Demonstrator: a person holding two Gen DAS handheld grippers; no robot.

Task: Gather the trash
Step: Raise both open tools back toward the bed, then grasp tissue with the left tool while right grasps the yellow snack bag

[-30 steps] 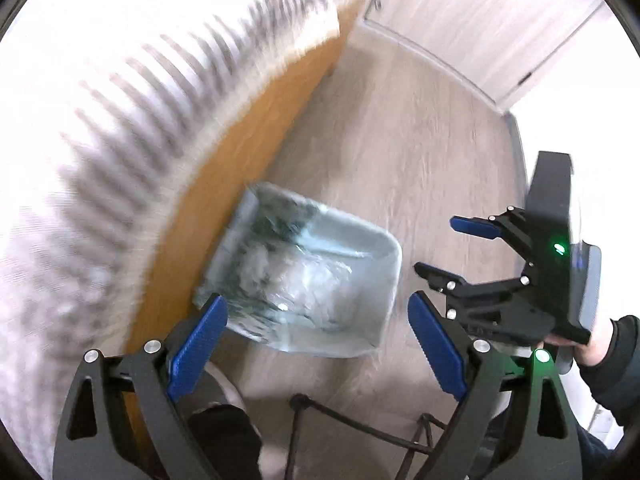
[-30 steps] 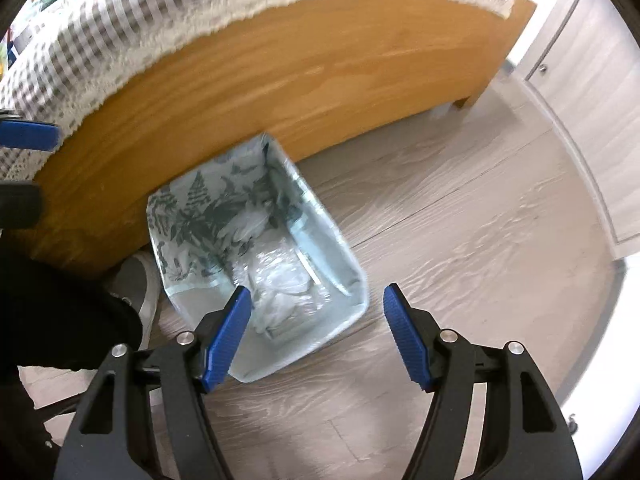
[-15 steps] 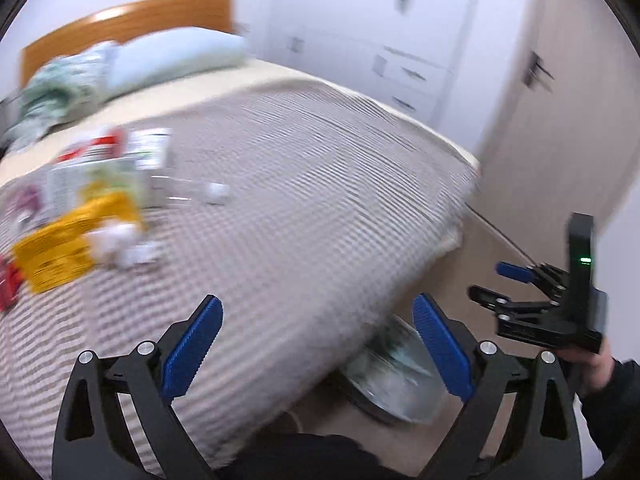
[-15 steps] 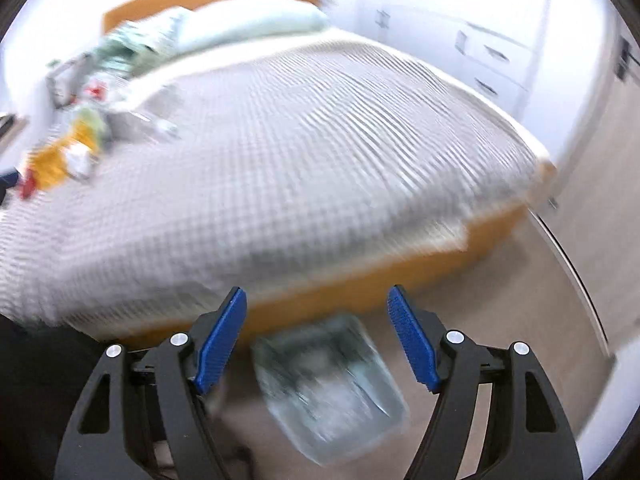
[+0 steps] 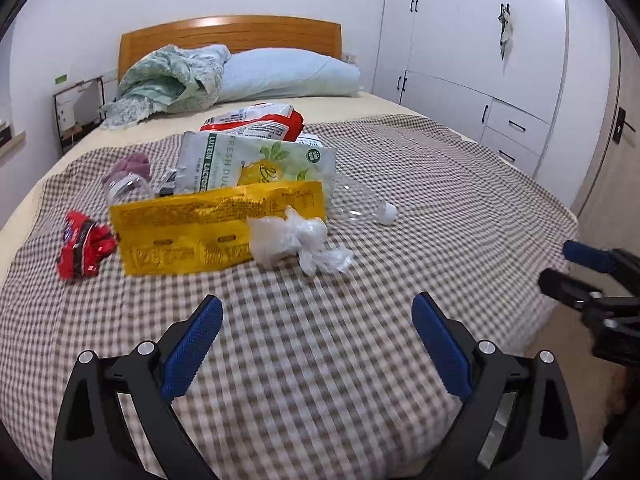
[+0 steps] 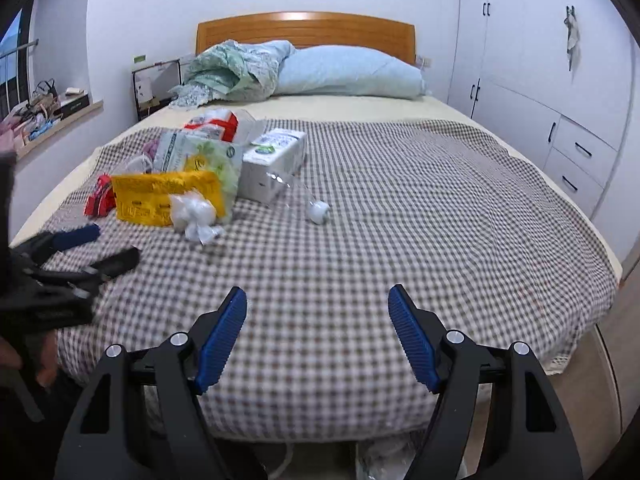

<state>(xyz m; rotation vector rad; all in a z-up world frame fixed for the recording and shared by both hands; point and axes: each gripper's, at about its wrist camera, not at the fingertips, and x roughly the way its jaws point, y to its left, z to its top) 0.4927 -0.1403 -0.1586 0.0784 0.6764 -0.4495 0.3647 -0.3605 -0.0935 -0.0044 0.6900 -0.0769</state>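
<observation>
Trash lies on the checked bedspread (image 5: 420,184): a crumpled white plastic wad (image 5: 292,240), a yellow packet (image 5: 208,228), a red wrapper (image 5: 82,246), a green-white bag (image 5: 256,164), a red-white bag (image 5: 256,120) and a clear bottle with a white cap (image 5: 360,208). A white carton (image 6: 276,164) shows in the right wrist view, with the wad (image 6: 192,214) and the yellow packet (image 6: 160,198). My left gripper (image 5: 316,344) is open and empty above the near bedspread. My right gripper (image 6: 316,336) is open and empty at the bed's foot.
A pale blue pillow (image 5: 288,74) and a crumpled green quilt (image 5: 172,76) lie by the wooden headboard (image 5: 232,34). White wardrobes (image 5: 500,52) line the right wall. A cluttered shelf (image 6: 44,112) is on the left wall. Wood floor (image 6: 600,360) runs along the bed's right side.
Both grippers have swung up from the patterned trash bin on the floor to face the bed top. Both stay open and empty.
</observation>
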